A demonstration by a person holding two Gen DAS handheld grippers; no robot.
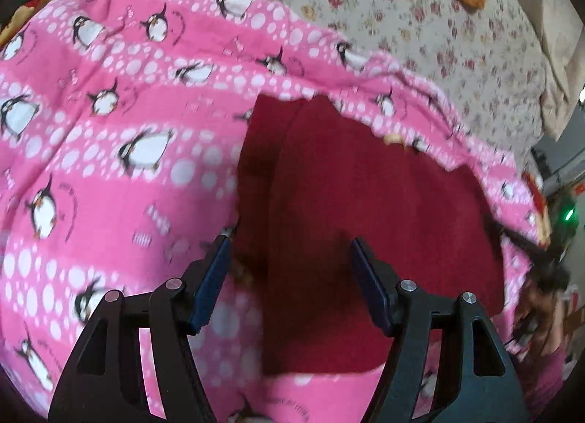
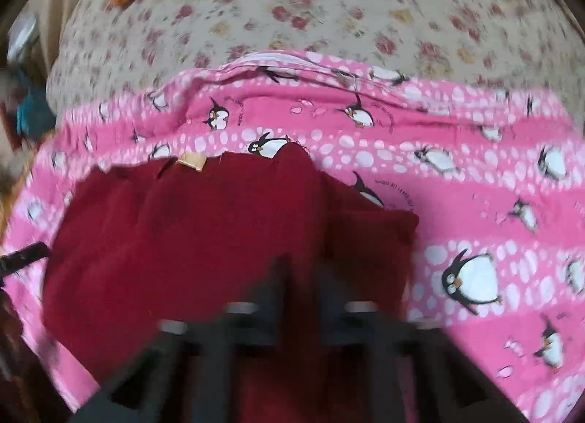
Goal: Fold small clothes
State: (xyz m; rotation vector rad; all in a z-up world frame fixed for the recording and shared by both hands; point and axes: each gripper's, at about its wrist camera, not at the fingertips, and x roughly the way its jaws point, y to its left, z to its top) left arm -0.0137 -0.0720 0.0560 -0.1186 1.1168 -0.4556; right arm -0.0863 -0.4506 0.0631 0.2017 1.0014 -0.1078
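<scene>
One dark red garment (image 2: 204, 240) lay on a pink penguin blanket (image 2: 493, 211) over the floral bedsheet (image 2: 329, 2). My left gripper (image 1: 290, 240) hovered above it, jaws apart, holding nothing. My right gripper (image 2: 299, 273) was motion-blurred; I could not tell its state. I judged a careless pinch might catch blanket too, dragging both. Two grippers, one tan label (image 2: 190, 160).

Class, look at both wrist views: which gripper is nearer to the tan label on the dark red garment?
Hard to call. The left gripper hangs open over the dark red garment; the tan label lies at its far edge. The right gripper is also over it, blurred, jaws close together.
</scene>
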